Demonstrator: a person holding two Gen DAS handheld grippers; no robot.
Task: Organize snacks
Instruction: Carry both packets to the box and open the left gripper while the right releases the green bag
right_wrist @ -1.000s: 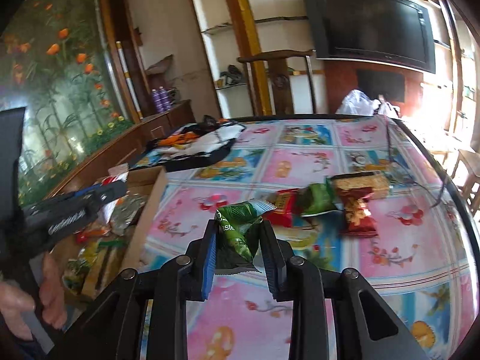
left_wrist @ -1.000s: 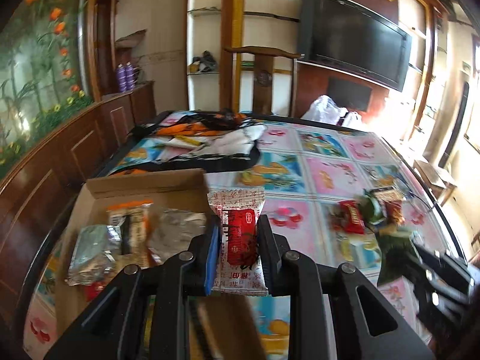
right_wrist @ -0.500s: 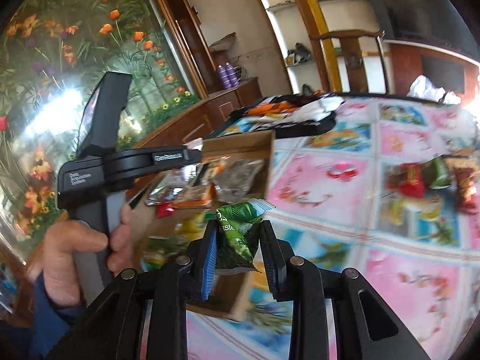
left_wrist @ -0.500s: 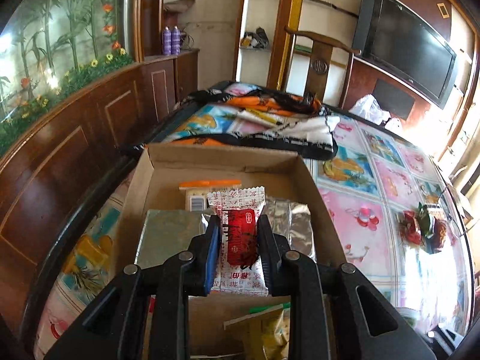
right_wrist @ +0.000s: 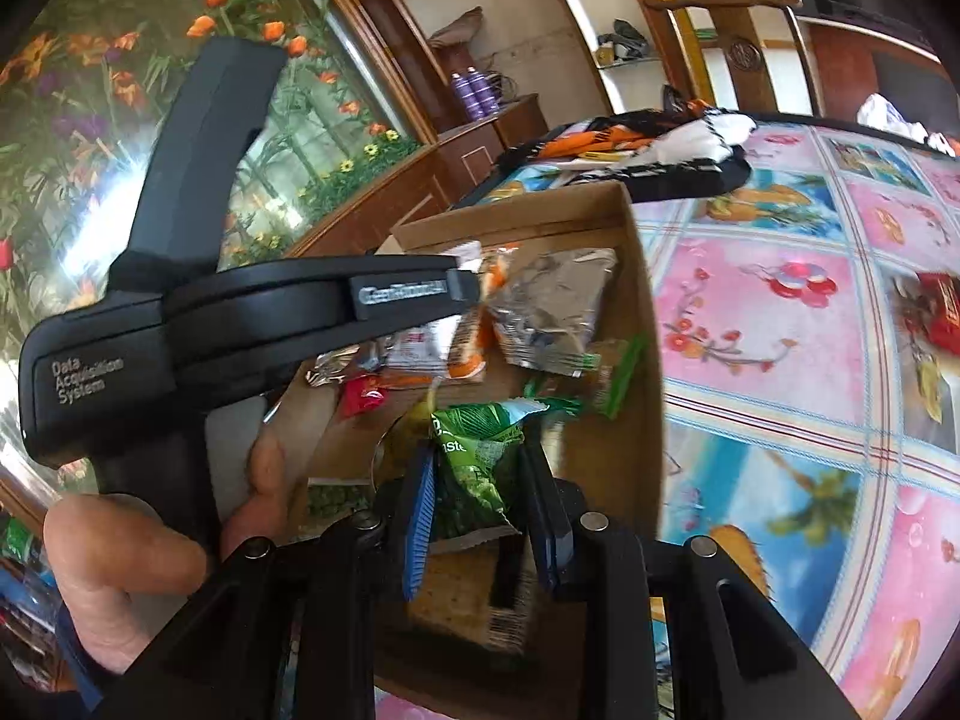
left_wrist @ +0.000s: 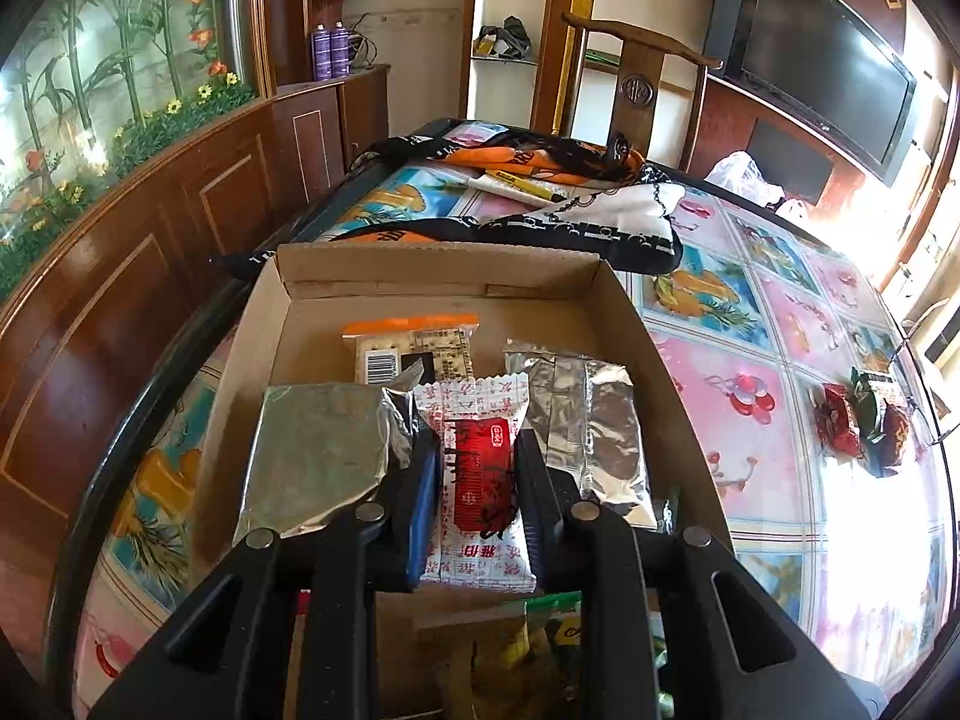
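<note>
With both jaws clamped on packets, red-and-white sachet (left_wrist: pixel 477 480) and green pouch (right_wrist: pixel 474 474), release low over cardboard box (left_wrist: pixel 438 267) beneath them.

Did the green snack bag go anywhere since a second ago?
Yes. The right gripper carried the green snack bag from over the flowered table leftward to above the cardboard box.

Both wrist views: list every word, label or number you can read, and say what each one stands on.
"Data Acquisition System": side of the left gripper's black body.
Grey logo plate on that body: blurred, unreadable.
"ste": part of a word on the green packet in the right gripper.
Red-and-white packet in the left gripper: Chinese characters, too small to read reliably.
Barcode label on the orange-edged cracker pack: digits too small.
</note>
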